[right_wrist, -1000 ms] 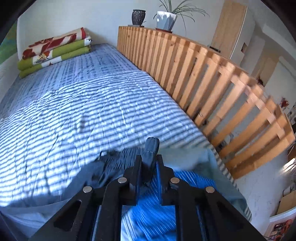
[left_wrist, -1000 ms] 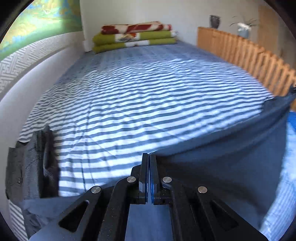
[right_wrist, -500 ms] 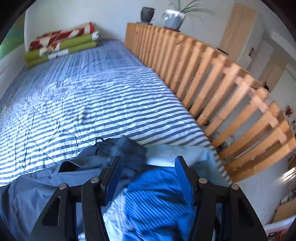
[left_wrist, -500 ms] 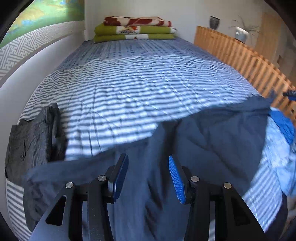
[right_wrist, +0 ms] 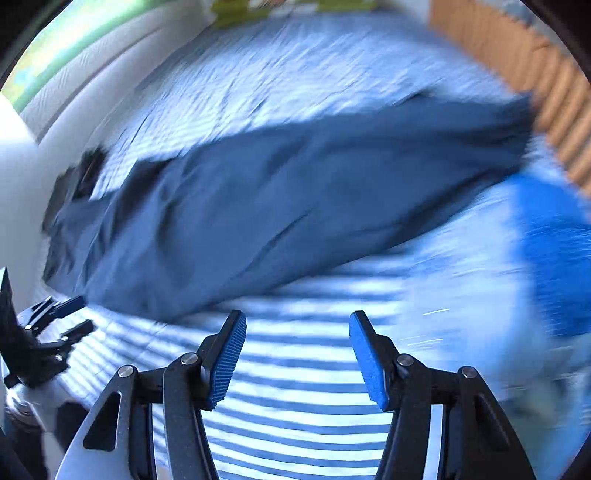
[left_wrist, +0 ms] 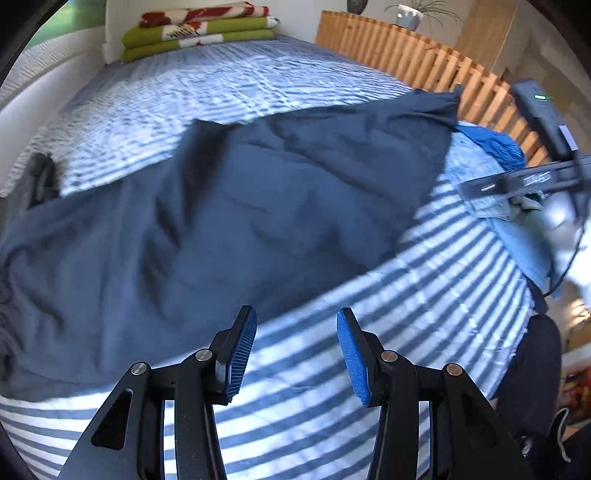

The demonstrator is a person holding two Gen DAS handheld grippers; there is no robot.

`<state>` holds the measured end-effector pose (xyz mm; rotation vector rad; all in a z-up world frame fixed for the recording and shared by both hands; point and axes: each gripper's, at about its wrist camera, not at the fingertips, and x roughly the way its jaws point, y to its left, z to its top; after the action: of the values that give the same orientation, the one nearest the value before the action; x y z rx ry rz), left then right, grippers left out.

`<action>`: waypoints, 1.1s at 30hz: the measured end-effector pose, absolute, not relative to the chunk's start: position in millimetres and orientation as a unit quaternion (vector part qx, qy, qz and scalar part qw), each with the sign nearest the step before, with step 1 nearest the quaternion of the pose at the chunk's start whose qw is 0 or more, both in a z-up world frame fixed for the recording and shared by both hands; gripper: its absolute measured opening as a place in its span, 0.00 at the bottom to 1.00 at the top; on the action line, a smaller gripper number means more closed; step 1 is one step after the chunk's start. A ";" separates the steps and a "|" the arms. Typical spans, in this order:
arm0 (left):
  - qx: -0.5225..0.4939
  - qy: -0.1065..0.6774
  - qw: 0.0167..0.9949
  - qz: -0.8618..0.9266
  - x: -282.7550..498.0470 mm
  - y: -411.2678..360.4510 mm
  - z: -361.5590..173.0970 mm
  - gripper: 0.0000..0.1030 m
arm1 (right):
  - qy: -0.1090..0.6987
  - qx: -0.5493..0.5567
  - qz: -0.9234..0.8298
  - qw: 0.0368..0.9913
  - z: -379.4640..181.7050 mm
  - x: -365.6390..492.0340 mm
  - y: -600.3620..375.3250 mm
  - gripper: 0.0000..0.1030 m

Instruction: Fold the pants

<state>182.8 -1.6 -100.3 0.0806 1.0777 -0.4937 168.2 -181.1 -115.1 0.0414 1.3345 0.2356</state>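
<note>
A bed with a blue and white striped cover (left_wrist: 332, 369) fills both views, with a wooden slat rail (left_wrist: 406, 55) along its right edge. The dark blue pants (left_wrist: 240, 206) lie spread across the middle of the bed, from the left edge to near the rail. Folded green and red blankets (left_wrist: 199, 31) are stacked at the far edge. A bright blue garment (left_wrist: 491, 142) lies at the right edge beside the pants, and a dark grey garment (left_wrist: 40, 177) at the left edge. The left gripper (left_wrist: 291, 350) has its jaws apart and holds nothing, above bare cover near the pants. The right gripper (right_wrist: 295, 354) is also wide apart and empty; its view is blurred.
</note>
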 end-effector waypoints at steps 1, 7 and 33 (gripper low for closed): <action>0.039 0.510 0.826 -0.238 182.6 -6.0 -102.7 0.48 | 0.623 0.013 0.118 0.773 -124.7 170.2 -166.7 0.52; 0.043 0.522 0.808 -0.270 178.6 -37.8 -122.1 0.47 | 0.642 0.013 0.145 0.753 -158.2 199.2 -113.4 0.42; 0.023 0.495 0.844 -0.207 310.0 -4.2 -102.0 0.47 | 0.568 0.041 0.186 0.801 -124.5 189.8 -134.8 0.39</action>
<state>310.0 -4.2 -102.0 0.0480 1.0448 -0.4364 189.8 -134.8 -124.5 0.0882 1.2184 0.3984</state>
